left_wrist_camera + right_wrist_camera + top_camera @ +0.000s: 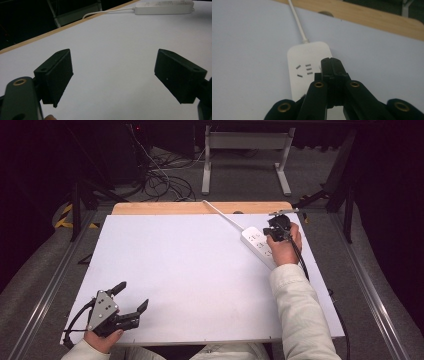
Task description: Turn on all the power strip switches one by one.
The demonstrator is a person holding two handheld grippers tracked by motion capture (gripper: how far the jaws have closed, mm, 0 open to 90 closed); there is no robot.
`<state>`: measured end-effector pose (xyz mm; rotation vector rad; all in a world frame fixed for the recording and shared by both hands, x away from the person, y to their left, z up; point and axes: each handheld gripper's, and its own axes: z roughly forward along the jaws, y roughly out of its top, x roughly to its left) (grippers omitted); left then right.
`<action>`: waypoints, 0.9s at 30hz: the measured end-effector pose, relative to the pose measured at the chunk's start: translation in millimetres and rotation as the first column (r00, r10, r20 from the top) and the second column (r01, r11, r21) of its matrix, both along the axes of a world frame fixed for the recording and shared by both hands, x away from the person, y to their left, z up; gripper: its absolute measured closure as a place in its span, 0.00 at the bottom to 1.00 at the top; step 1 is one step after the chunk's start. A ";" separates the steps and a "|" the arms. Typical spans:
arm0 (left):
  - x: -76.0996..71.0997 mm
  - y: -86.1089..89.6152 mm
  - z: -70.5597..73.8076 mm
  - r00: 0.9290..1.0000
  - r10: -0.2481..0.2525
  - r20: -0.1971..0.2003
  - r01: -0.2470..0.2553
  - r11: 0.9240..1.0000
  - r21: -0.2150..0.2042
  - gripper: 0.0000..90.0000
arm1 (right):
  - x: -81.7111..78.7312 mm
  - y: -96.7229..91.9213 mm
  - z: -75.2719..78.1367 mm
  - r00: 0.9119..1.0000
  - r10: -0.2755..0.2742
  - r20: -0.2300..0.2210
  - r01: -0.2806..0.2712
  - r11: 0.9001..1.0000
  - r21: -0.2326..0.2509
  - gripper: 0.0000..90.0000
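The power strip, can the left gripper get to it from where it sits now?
Probably yes. The left gripper is open at the near left corner, the power strip lies far right, and bare white table lies between. The right gripper sits shut over it, though.

The left tool (134, 298) sits at about seven o'clock in the high view, held low in the person's left hand (102, 337), its two black jaws spread wide and pointing toward two o'clock with nothing between them. The right tool (276, 229) is at about two o'clock, at the end of a pale-sleeved forearm (300, 315) reaching up from five o'clock. Its jaws are pressed flat together, tips angled downward.
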<state>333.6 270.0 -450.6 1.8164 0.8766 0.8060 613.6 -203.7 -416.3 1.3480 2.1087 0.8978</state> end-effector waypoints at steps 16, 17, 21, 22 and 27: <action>-0.5 -0.5 0.2 1.000 -0.004 0.002 0.004 1.000 -0.002 0.17 | 4.4 9.8 2.6 1.000 0.027 0.015 -0.027 1.000 -0.010 1.00; -0.5 -0.6 0.2 1.000 -0.005 0.002 0.005 1.000 -0.002 0.17 | 5.7 10.0 0.8 1.000 0.026 0.013 -0.026 1.000 -0.010 1.00; 0.6 -0.4 -0.3 1.000 -0.003 -0.002 0.003 1.000 0.000 0.17 | 9.7 12.9 -4.2 0.999 0.032 0.015 -0.032 0.999 0.002 1.00; 0.8 -0.3 -0.4 1.000 -0.002 -0.003 0.002 1.000 -0.002 0.17 | 10.3 13.5 -4.6 0.999 0.033 0.018 -0.033 0.999 0.002 1.00; 0.6 -0.3 -0.3 1.000 -0.001 -0.001 0.001 1.000 0.000 0.17 | 16.1 14.2 -10.6 1.000 0.023 0.013 -0.024 1.000 0.015 1.00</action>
